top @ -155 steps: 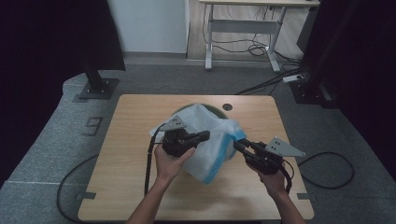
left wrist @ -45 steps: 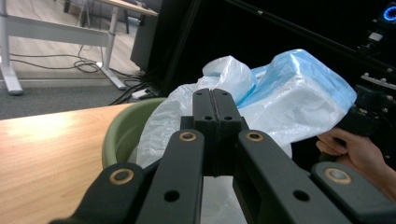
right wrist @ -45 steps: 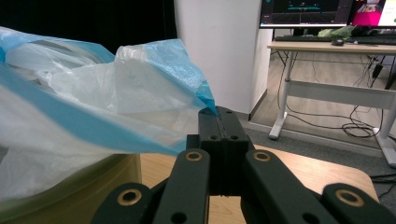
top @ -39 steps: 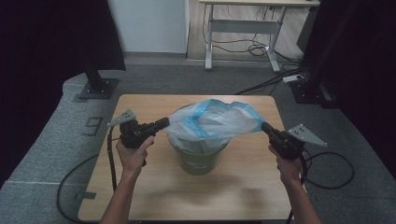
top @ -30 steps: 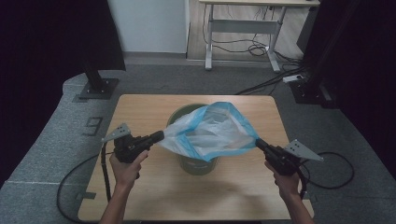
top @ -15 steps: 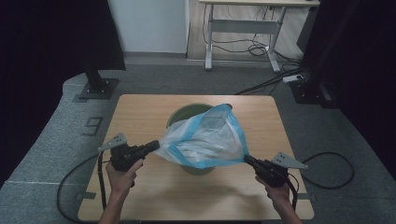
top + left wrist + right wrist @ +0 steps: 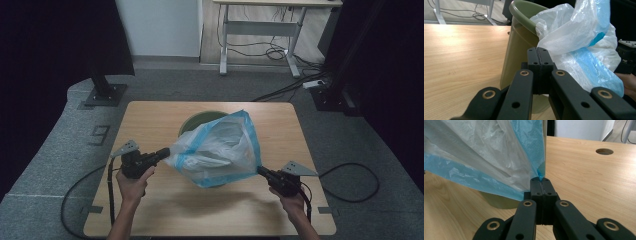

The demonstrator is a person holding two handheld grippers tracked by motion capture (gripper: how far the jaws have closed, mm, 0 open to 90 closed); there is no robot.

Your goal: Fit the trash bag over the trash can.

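**Blue-edged plastic bag stretched over a green bin**

Seen from the high view, the left gripper (image 7: 162, 153) is pinching one edge of the plastic bag (image 7: 220, 150) and the right gripper (image 7: 263, 173) is pinching the opposite edge, so the white, blue-trimmed bag is hanging taut between them above the wooden table (image 7: 150, 120). The green bin (image 7: 197, 120) is standing on the table beneath and behind the bag, with part of its rim showing past the bag's far-left side. The person's hands are coming in from the near edge, and a cable is trailing from each gripper.

In the left gripper view, the two black jaws are pressing together at the left gripper (image 7: 539, 53), clamped on a fold of the bag (image 7: 579, 37). The film is spreading up and to the right from the tips, draped over the bin's rim. The bin (image 7: 520, 47) is standing upright just beyond the jaws, on the table (image 7: 461, 55).

In the right gripper view, the jaws are likewise closed at the right gripper (image 7: 540, 180), gripping a blue corner of the bag (image 7: 486, 157). The bag is fanning out up and to the left, and the bin's lower wall (image 7: 496, 201) is showing under it, resting on the table (image 7: 586, 175).
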